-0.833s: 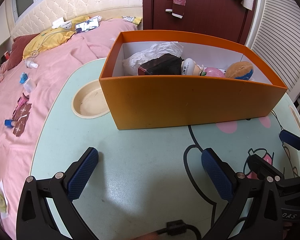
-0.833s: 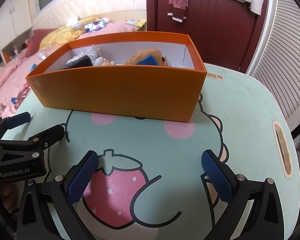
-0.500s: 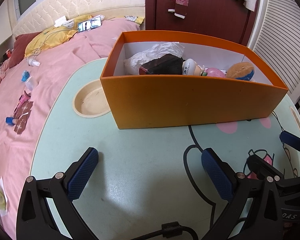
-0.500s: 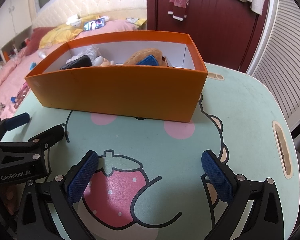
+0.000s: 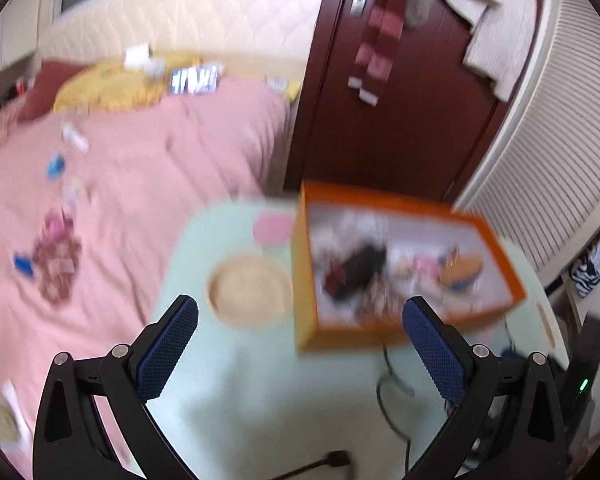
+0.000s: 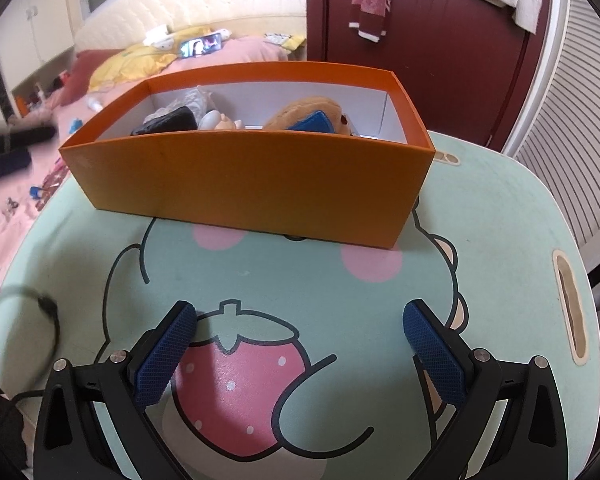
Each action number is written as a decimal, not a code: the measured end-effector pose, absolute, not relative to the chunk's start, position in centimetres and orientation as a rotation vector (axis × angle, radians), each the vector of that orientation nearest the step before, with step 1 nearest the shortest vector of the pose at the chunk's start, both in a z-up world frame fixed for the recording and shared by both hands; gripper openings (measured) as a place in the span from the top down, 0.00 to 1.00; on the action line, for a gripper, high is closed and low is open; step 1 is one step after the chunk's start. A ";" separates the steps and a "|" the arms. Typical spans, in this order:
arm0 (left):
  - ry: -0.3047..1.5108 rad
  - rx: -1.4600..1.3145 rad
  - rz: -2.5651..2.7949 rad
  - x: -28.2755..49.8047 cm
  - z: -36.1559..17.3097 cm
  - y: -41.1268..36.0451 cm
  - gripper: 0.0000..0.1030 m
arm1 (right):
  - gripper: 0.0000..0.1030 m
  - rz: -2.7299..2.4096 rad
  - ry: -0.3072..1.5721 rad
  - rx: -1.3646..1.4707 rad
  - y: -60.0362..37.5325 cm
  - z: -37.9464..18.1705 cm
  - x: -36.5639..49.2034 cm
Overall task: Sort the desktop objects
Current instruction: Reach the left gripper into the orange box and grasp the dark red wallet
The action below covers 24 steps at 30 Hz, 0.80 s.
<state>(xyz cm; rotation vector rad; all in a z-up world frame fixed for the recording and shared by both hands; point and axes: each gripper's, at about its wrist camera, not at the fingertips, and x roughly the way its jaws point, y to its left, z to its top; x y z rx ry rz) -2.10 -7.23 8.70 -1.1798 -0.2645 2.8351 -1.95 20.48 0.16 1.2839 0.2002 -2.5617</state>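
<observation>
Pink bed [image 5: 148, 168] — dark red door [image 6: 440, 48].

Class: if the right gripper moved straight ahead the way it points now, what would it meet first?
Probably the table: the open, empty right gripper tilts down over its strawberry print, short of the orange box.

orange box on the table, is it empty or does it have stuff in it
Not empty. The orange box has no lid, and a brown plush, a black item and crumpled white material show above its front wall.

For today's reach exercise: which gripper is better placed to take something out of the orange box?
Probably the left gripper: raised, looking down into the orange box, jaws open. The right gripper sits low behind its front wall.
</observation>
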 end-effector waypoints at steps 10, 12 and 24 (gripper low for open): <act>0.118 -1.336 2.585 -10.1 7.4 0.0 0.52 | 0.00 -2.550 0.195 1.276 20.9 0.5 -2.0; 0.146 -1.391 2.530 -11.0 6.3 0.7 0.59 | 0.00 -2.549 0.194 1.274 21.0 0.4 -1.9; 0.265 -1.576 2.338 -12.7 3.9 2.1 0.69 | 0.00 -2.538 0.198 1.273 21.2 0.5 -2.0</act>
